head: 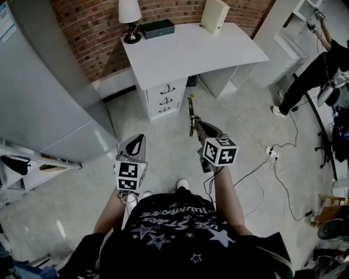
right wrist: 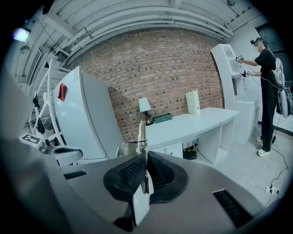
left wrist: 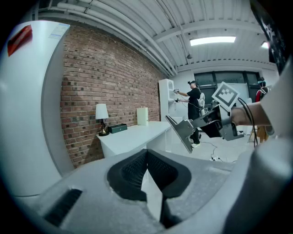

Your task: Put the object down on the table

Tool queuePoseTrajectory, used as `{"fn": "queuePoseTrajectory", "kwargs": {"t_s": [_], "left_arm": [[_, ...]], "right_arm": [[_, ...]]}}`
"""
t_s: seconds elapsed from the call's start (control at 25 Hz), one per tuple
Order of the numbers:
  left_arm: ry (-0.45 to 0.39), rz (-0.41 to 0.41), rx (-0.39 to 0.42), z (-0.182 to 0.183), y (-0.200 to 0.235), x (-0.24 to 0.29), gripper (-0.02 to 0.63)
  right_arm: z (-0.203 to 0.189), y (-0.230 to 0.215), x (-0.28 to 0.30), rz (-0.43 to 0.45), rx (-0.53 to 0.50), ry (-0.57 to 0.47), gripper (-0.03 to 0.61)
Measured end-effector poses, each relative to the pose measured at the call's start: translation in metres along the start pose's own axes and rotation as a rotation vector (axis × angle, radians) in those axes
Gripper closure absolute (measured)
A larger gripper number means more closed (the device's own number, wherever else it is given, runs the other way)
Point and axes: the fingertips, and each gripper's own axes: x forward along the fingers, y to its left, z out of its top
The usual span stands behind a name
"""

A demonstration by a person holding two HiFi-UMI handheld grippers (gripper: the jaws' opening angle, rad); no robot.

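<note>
My right gripper (head: 196,126) is shut on a thin flat metal tool (head: 191,111) that sticks out forward, edge-on in the head view. From the left gripper view the tool shows as a grey flat blade (left wrist: 181,132) held in the air. In the right gripper view it stands as a narrow strip (right wrist: 143,137) between the closed pads of my right gripper (right wrist: 145,157). My left gripper (head: 136,141) is shut with nothing in it, to the left and a little nearer me. Both hang over the floor, short of the white table (head: 218,52).
On the table stand a lamp (head: 130,16), a dark box (head: 157,28) and a cream box (head: 215,15); drawers (head: 166,95) sit under it. A grey fridge (head: 38,82) fills the left. Cables (head: 262,158) cross the floor. Another person (head: 316,71) stands at the right.
</note>
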Motion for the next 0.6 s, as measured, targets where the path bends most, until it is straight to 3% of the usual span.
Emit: {"fn": "queuePoseTrajectory", "kwargs": {"t_s": [0.28,0.6], "left_arm": [[0.012,0.02,0.006,0.002,-0.007,0.01,0.594],[0.038,0.101,-0.026,0.001,-0.017,0.029,0.594]], "right_arm": [[-0.002,-0.015,-0.001,0.015,-0.003,0.007,0.569],[0.004,-0.06,0.007,0.055,-0.019,0.016,0.569]]}}
